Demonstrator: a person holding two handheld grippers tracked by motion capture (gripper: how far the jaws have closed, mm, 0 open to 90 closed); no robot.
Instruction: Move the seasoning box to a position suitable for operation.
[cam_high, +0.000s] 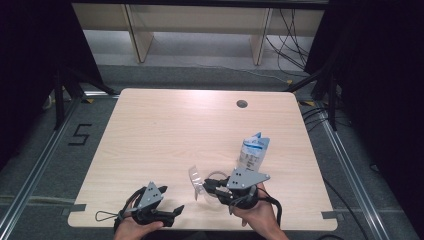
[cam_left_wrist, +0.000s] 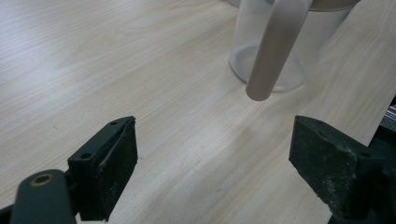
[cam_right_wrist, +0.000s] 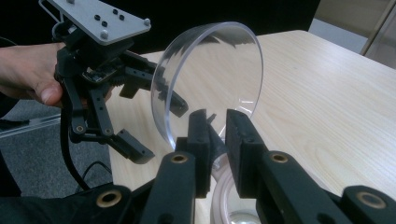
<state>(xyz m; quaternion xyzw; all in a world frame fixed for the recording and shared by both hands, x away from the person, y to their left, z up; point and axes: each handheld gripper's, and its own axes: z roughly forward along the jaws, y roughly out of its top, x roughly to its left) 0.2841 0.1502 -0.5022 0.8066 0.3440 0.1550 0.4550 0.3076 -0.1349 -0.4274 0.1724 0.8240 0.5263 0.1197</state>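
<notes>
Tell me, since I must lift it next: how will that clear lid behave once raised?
The clear lid looks thin, rigid and probably light. Its glossy surface may slip in the right tongs, pinched only at its rim. Round, it could roll if dropped.

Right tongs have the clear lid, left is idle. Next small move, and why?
Probably lift the clear lid a little higher off the jug. The right tongs pinch its tab and it stands tilted open, while the left tongs wait open beside it.
</notes>
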